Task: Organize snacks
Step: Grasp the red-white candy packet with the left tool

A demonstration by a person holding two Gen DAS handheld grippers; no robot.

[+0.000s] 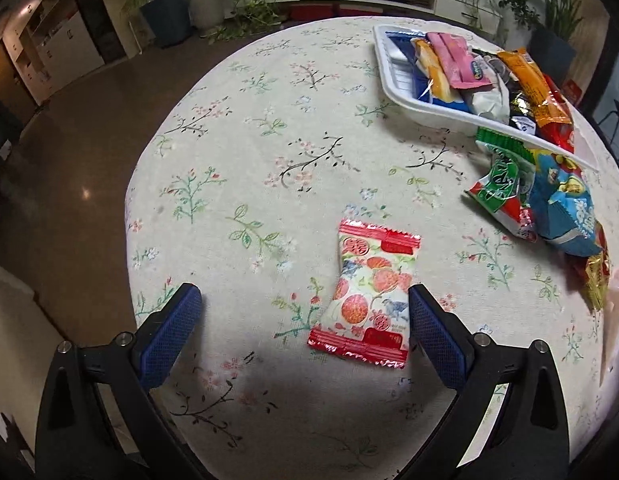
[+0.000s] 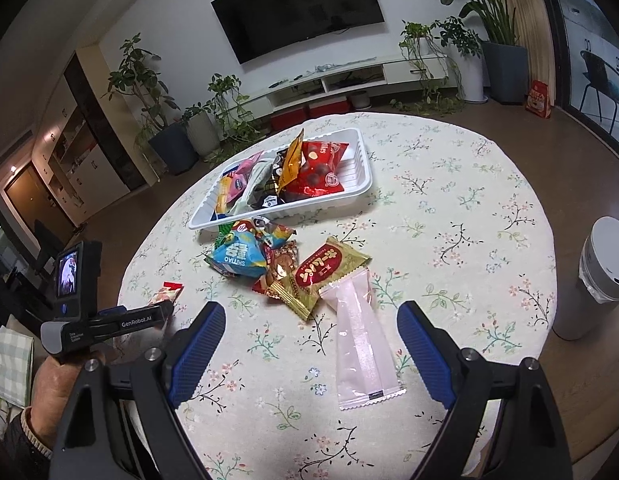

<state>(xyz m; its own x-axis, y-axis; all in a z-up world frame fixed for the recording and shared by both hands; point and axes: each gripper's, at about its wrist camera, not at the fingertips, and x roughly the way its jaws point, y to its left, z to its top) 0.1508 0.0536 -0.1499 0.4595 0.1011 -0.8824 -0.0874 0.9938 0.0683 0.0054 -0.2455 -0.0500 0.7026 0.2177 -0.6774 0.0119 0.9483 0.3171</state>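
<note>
Snacks first, nearest ones: the red-and-white fruit-print packet (image 1: 367, 294) lies flat on the floral tablecloth (image 1: 269, 140) near the table's near edge, right under the left gripper (image 1: 305, 320). Its fingers stand wide with nothing in them, and the packet sits off-centre in the gap, its long side just beside the right-hand blue pad (image 1: 433, 332). Long axis runs roughly away from the camera, along the fingers, so a squeeze would likely meet its short width.

Over to the right gripper (image 2: 309, 344): also spread wide and empty, and the pale pink wrapper (image 2: 359, 340) lies between its fingers, long axis pointing away too. Each hand has its own target; neither pad is touching yet, as far as I can tell.

Farther out, a loose heap: the gold-and-red chocolate packet (image 2: 325, 272), a blue bag (image 2: 239, 258), a green one (image 1: 501, 184) half tucked under the tray's rim. Beyond that, the white tray (image 2: 355, 196), already well stocked, toward the far edge.

Hard to read: the lowest packets in the heap overlap, and the left gripper's tips are hidden in the right-wrist view.
</note>
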